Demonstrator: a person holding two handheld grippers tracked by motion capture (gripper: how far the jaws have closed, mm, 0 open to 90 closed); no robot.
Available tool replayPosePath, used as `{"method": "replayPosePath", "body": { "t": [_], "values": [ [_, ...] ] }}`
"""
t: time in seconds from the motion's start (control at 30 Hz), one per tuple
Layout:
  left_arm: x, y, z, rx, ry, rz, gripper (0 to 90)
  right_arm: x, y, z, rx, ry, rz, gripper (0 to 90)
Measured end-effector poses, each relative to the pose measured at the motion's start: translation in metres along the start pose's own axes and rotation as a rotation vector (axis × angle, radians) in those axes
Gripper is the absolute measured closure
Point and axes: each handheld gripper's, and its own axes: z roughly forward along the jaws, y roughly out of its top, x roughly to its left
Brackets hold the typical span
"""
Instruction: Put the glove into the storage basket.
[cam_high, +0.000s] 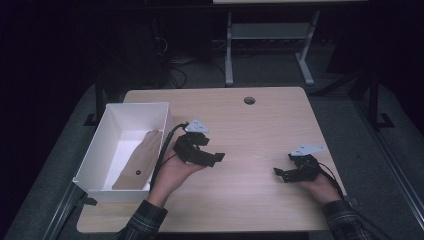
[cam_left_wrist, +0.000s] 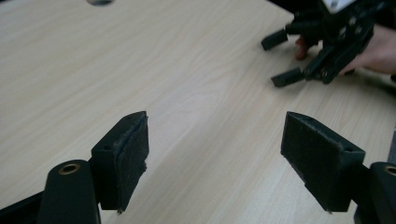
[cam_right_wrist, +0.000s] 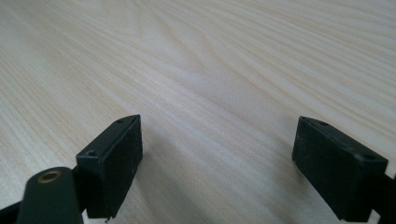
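Lying in the white bin (cam_high: 95, 160) at the table's (cam_high: 260, 125) left edge: a brown, seemingly paper, bag (cam_high: 137, 162). Hovering just beside the bin, left gripper (cam_high: 212, 159) spread wide, gripping nothing. Resting well apart, right gripper (cam_high: 279, 173) equally released.

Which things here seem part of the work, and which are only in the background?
Likely part of the work:
white bin
brown flat piece inside it
left gripper, jaws open
right gripper, jaws open

Background:
table hole
metal stand
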Motion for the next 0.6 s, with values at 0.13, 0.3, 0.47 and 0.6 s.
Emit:
{"method": "replayPosePath", "body": {
  "t": [0.13,0.3,0.47,0.6],
  "values": [
    [-0.006,-0.014,0.022,0.038,-0.014,0.019,23.0,0.000,0.000,0.000,0.000,0.000,0.000,15.6],
    [-0.007,-0.027,0.040,0.071,-0.010,0.035,23.0,0.000,0.000,0.000,-0.001,0.001,-0.001,15.6],
    [-0.006,-0.044,0.058,0.111,-0.002,0.028,23.0,0.000,0.000,0.000,0.000,0.000,-0.001,15.6],
    [-0.004,-0.048,0.061,0.119,-0.001,0.020,23.0,0.000,0.000,0.000,0.000,0.000,-0.001,15.6]
  ]
}}
